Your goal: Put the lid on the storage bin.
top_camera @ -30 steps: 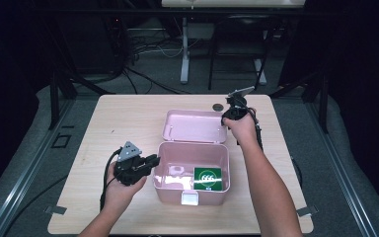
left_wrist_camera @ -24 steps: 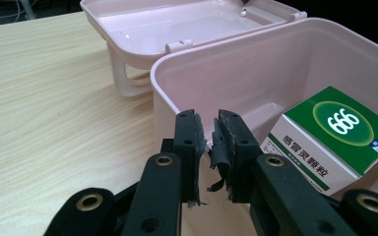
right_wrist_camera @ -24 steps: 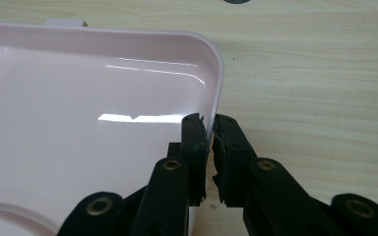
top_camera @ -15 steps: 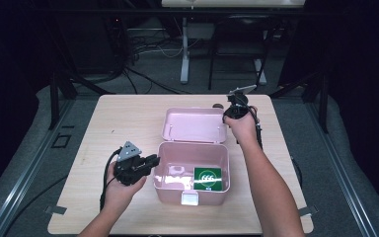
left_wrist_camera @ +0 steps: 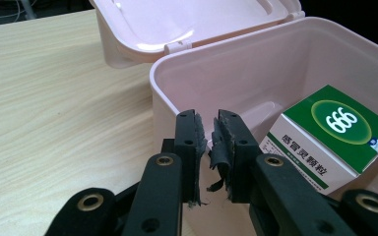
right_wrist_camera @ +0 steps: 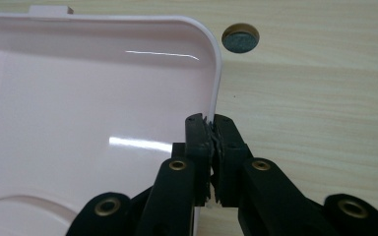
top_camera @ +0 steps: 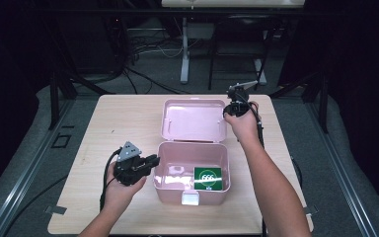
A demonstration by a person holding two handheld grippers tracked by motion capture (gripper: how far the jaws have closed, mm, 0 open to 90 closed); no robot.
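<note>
The right gripper (top_camera: 236,102) is pinched shut on the lid's (top_camera: 193,120) right edge. That lid is glossy pale pink with rounded corners, flipped open and lying flat behind the box (top_camera: 191,190), long axis left to right across the table (top_camera: 113,123). The left gripper (top_camera: 148,161) has its jaws nearly closed at the box's left wall. The green carton (top_camera: 208,178) sits inside. Nothing's really moved since a second ago.

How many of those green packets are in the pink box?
1. The green packet marked 666 lies at the right end of the open pink box. None other shows, though the near wall hides some of the floor.
</note>
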